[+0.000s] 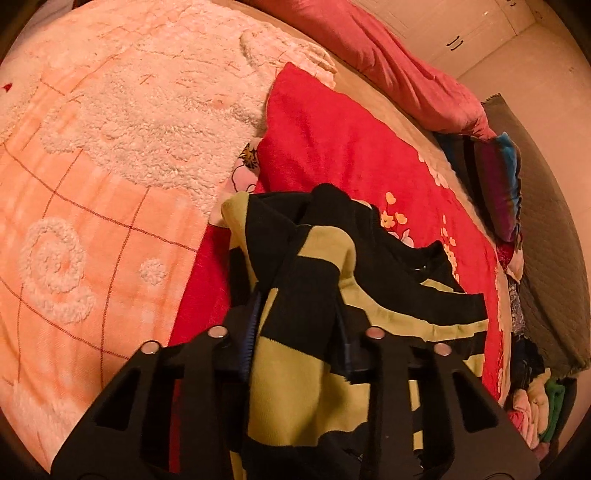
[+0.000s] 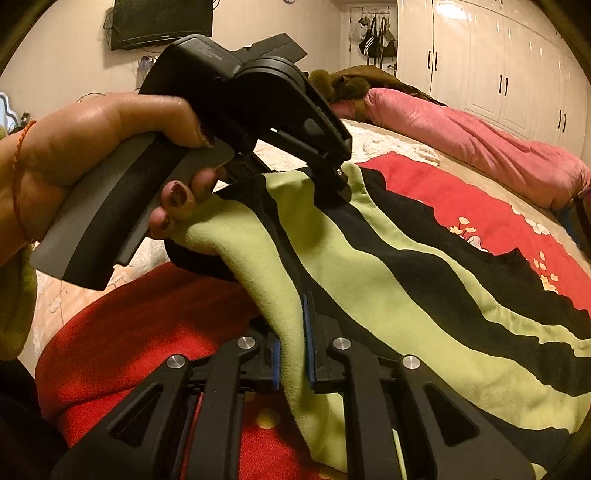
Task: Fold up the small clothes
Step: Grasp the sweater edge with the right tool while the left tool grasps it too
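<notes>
A small black-and-lime striped garment (image 1: 314,280) lies over the red blanket (image 1: 332,147) on the bed. My left gripper (image 1: 295,325) is shut on a bunched fold of it, cloth filling the gap between the fingers. In the right wrist view the garment (image 2: 406,280) stretches from the left gripper (image 2: 332,188), held in a hand, down to my right gripper (image 2: 293,350). The right gripper is shut on a lime edge of the garment.
A peach fleece blanket (image 1: 92,184) covers the bed's left part. A pink quilt (image 2: 461,140) lies along the far side. Folded clothes (image 1: 535,398) are stacked by the bed edge. White wardrobes (image 2: 498,74) and a wall TV (image 2: 162,22) stand behind.
</notes>
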{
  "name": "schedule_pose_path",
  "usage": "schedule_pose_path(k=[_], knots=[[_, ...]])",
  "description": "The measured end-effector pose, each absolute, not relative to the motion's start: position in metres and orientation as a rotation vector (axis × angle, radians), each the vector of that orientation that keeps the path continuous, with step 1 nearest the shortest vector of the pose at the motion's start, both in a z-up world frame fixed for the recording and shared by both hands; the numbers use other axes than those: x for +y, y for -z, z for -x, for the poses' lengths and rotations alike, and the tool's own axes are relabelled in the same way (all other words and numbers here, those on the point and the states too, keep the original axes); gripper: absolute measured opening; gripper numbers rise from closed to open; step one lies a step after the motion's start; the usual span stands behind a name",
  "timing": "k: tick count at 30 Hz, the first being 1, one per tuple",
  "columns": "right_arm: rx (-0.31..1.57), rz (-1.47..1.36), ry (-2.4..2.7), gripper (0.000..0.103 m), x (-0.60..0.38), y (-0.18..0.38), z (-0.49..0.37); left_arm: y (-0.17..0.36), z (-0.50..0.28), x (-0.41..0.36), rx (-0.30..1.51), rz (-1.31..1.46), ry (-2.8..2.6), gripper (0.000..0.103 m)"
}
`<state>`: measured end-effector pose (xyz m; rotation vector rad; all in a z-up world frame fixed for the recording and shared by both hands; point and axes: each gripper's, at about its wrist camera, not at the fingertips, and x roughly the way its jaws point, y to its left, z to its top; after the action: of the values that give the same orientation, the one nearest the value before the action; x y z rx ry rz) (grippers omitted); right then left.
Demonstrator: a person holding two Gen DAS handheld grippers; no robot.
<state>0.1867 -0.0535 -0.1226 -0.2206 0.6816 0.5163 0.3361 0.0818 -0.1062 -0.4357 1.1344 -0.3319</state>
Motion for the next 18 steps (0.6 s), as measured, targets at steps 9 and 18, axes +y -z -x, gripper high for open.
schedule_pose_path(k=[9,18], knots=[[0.654,0.167,-0.513,0.008,-0.077,0.108,-0.183,0.072,-0.315,0.064,1.054,0.396,0.357,0.013],[0.636,0.100,-0.461,0.008,-0.120,0.089,-0.172,0.035,-0.302,0.020,1.021,0.355,0.403,0.013]])
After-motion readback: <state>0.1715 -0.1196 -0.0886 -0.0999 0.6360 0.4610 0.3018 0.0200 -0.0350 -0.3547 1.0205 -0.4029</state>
